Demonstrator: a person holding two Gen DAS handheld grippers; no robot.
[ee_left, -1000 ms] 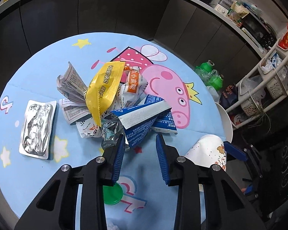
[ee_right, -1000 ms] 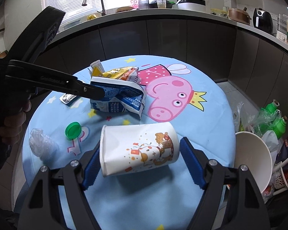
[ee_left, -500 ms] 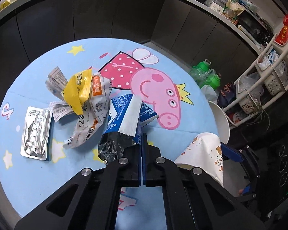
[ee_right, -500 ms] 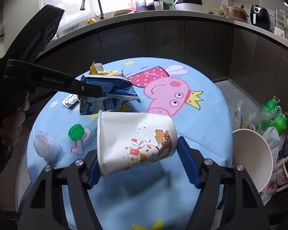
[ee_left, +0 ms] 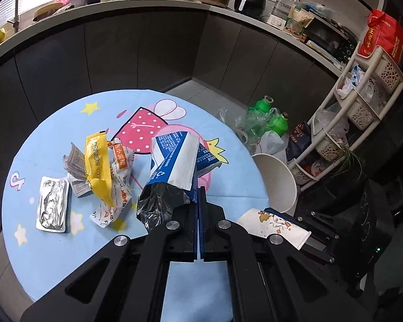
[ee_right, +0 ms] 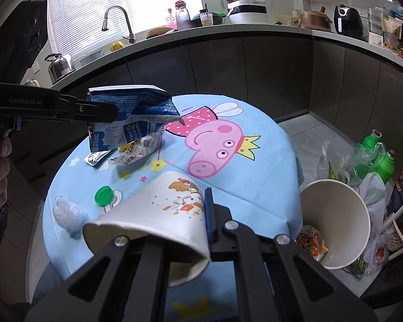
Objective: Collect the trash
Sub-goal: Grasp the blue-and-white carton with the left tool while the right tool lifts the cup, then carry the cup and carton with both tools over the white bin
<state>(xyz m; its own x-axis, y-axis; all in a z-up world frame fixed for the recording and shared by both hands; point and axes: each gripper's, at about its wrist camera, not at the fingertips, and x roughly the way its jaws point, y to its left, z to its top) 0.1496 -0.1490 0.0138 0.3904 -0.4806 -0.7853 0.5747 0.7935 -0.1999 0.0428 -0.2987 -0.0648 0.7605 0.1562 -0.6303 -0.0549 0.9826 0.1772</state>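
The counter (ee_right: 268, 161) is round, with a light blue cartoon-pig cover, and carries loose trash on its left half. A white bin (ee_right: 344, 214) stands on the floor just beside the counter's right edge; coloured wrappers lie at its bottom. Green bottles (ee_right: 376, 155) in clear plastic sit on the floor behind the bin.

Left tool (ee_left: 198, 206): the jaws have just been closing and now stand together, pinching the edge of a blue bag (ee_left: 174, 166). The bag has white print and a silver lining. It hangs clear of the counter, above the other trash.

Right tool (ee_right: 205, 214): the jaws have just been closing and now clamp a paper cup (ee_right: 158, 214). The cup is flattened between the blue pads. Its open rim points toward the camera and its printed base away. The cup is held off the counter, near the right edge and close to the bin.

Trash on the counter:
- A yellow wrapper (ee_left: 98, 166) lies on crumpled printed paper (ee_left: 121, 185), left of the blue bag.
- A foil pack (ee_left: 52, 204) lies flat, left of the paper.
- A clear plastic wad (ee_right: 65, 212) lies near the front left edge.
- A green cap (ee_right: 103, 196) lies just beside the wad.
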